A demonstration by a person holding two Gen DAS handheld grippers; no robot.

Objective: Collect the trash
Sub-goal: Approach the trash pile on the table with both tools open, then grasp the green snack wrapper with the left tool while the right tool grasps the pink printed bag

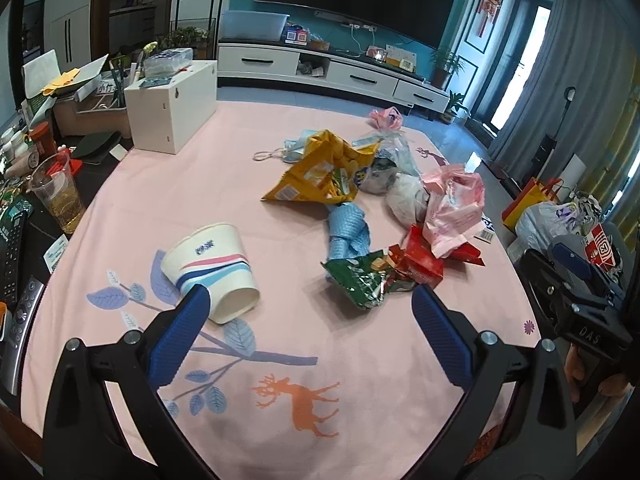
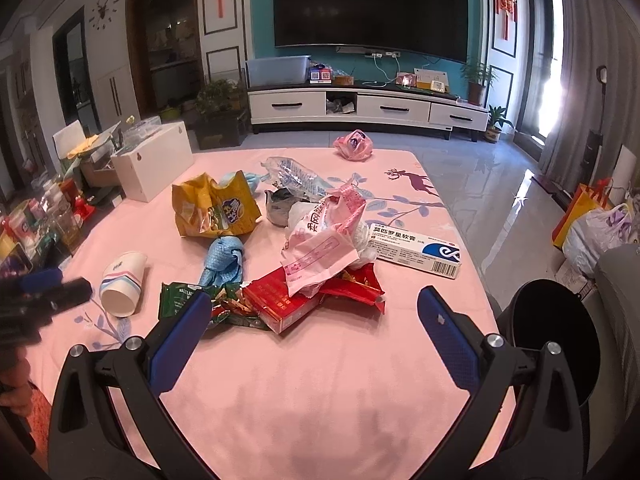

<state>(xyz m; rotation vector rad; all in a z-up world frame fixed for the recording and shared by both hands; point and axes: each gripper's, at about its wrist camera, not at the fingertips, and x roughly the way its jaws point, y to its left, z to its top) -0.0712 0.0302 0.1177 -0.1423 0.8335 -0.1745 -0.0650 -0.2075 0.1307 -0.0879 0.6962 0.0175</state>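
A pink tablecloth covers a table strewn with trash. Take the red carton as the landmark, lying in the middle of the litter. Beside it toward the person's left are a crumpled green wrapper, a knotted blue cloth, and farther out a paper cup on its side. Beyond the carton sits a yellow snack bag; a pink plastic bag is draped over it. A black bin stands off the table edge to its right. The left gripper and right gripper both hover spread wide, holding nothing. Probably best: lower squarely over one light item, pinch its bulk, not an edge.
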